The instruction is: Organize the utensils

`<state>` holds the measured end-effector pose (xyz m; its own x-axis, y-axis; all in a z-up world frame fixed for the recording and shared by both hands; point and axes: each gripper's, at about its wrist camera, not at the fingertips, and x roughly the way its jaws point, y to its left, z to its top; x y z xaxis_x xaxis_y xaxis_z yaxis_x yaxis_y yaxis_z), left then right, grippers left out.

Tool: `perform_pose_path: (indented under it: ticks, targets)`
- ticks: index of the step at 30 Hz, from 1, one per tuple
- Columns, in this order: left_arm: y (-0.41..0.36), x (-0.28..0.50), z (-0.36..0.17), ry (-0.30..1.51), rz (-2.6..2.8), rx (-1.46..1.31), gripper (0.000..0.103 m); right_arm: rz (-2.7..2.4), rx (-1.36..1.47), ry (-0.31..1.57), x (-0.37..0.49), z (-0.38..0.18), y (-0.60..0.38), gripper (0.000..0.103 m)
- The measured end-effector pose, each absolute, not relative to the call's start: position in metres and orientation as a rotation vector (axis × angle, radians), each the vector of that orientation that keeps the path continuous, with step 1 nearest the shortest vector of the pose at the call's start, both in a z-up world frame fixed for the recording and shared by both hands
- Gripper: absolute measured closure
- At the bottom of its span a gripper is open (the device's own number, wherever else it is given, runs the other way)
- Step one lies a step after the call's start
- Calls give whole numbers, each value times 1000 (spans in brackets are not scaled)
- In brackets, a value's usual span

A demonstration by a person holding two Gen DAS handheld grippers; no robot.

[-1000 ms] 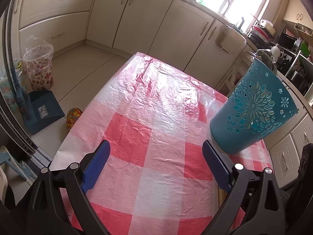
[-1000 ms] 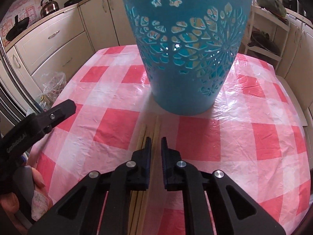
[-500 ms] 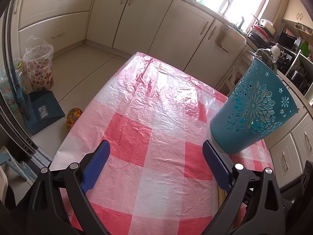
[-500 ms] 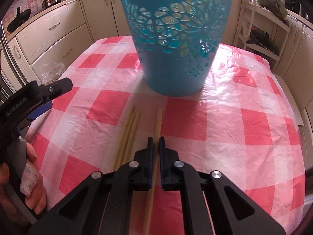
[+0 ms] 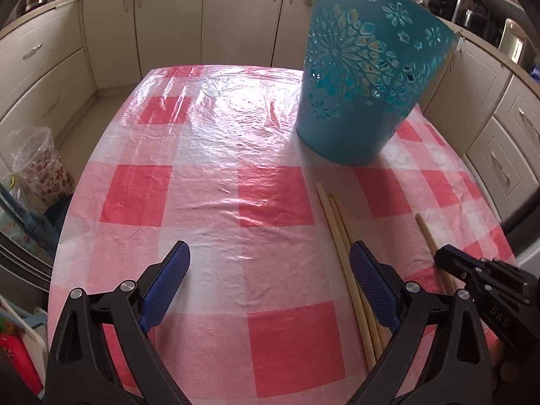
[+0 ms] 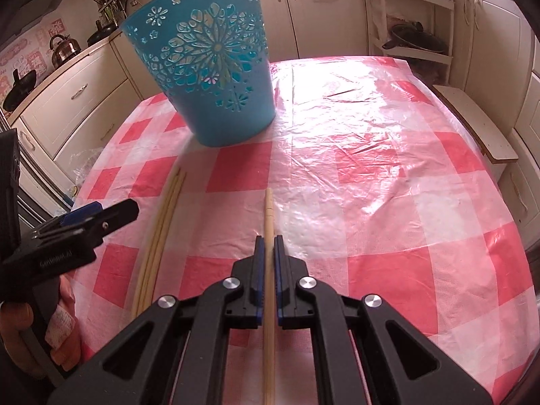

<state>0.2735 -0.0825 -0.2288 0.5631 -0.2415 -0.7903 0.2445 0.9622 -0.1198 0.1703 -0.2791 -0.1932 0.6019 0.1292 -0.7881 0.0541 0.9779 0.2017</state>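
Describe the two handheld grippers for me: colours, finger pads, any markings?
Both are black plastic, clamp-style frames with triangular cut-outs and silver pivot bolts. The left gripper has long fingers faced with textured blue pads. The right gripper also shows blue on the inner faces of its fingers. Pale lettering is printed on each black body, too blurred to read surely. No cables visible.

The basket point(image 6: 216, 64) stands upright on the desk point(image 6: 388, 155), toward its far side. Before it, three chopsticks point(image 6: 162, 222) lie side by side on the desk, touching one another. To their right, apart from them, a single chopstick point(image 6: 269, 216) lies between the pads of the right claw point(image 6: 269, 263). The left claw point(image 5: 270, 280) hangs over bare desk, left of the three.
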Motion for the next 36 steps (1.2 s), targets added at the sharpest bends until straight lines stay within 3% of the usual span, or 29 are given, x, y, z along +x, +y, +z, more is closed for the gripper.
perform_pose_path:
  ticks: [32,36]
  targets:
    - [-106,271,-234,992,-229,147,12,47,231,930,170,-194,-281,95]
    - [-113,275,-229,966,-289,173,30,54,232,928,170,-193,-280,91]
